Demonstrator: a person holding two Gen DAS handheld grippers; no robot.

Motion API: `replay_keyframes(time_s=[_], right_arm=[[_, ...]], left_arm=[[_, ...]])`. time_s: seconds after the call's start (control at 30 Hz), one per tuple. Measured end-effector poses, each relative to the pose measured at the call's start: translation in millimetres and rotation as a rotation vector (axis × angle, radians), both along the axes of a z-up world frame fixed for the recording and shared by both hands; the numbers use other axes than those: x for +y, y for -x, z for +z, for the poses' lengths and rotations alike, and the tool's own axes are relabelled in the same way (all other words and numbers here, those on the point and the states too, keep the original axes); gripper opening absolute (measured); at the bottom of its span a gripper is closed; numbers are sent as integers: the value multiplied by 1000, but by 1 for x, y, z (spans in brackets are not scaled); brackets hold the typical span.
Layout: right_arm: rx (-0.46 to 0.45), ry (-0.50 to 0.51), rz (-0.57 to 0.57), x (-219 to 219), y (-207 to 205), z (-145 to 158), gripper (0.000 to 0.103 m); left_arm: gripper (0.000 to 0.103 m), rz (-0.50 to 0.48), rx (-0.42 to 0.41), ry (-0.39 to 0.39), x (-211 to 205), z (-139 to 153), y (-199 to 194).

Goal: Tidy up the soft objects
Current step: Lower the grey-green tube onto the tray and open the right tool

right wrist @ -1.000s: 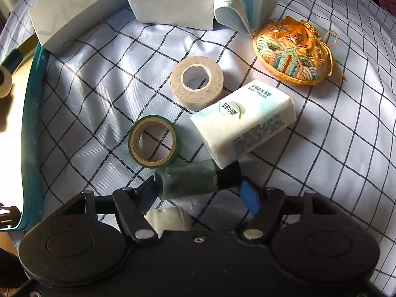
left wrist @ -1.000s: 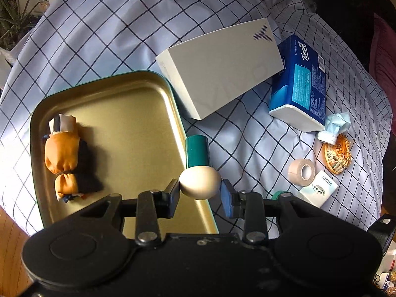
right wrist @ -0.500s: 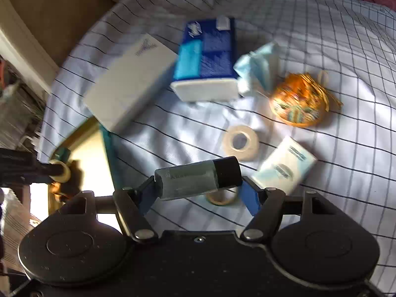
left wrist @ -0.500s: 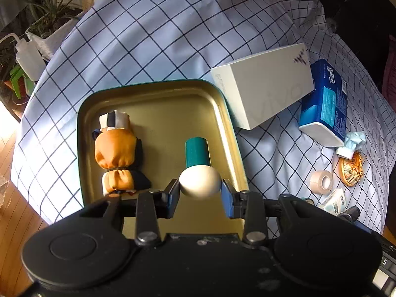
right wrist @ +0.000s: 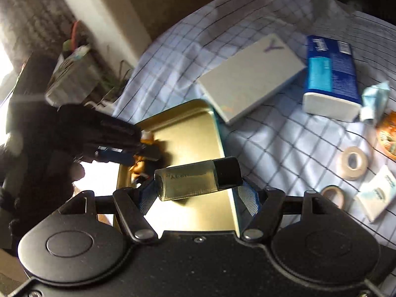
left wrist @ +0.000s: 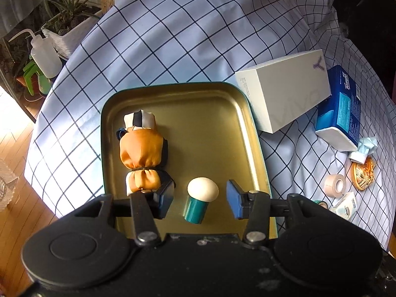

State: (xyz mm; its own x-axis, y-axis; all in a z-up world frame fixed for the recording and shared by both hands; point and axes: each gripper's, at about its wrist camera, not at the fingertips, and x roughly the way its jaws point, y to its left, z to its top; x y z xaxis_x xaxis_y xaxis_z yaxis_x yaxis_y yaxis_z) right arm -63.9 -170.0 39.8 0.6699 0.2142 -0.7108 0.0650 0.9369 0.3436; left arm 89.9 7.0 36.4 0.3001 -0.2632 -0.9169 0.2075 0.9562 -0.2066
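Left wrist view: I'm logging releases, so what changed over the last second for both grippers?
The left gripper opened and let go of the mushroom-shaped sponge, now lying in the gold tray. The right gripper carried the small bottle from the cloth to above the tray, still shut on it. The orange pouch, white box and tissue pack stayed put.

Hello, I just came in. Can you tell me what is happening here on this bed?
A person is sorting small items into a gold tray using two handheld grippers. The left gripper is open over the tray, with a white-capped teal bottle lying between its fingers, apparently released. An orange fabric doll already lies in the tray. The right gripper holds a small clear bottle with a black cap above the tray. A white box, a blue tissue pack and tape rolls remain on the checked sheet.
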Motion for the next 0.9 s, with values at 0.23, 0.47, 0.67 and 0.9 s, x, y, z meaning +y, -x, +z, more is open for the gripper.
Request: replay_keyframes(time_s=[0.23,0.47,0.67,0.9], right_arm=[[1,55,97,26,-3,-7,67],[8,54,90,28,-4,-9,68],[42,63,61,25,-6,-12,68],[125,94,61,29,-11,-24,68]], left_arm=[[55,23,0,-2,4,-1,-2],[59,23,-7,-20,1,-2,0],[65,29,-19,-50,-2,-4,0],[75,33,-13,-85,-4,-10,-2]])
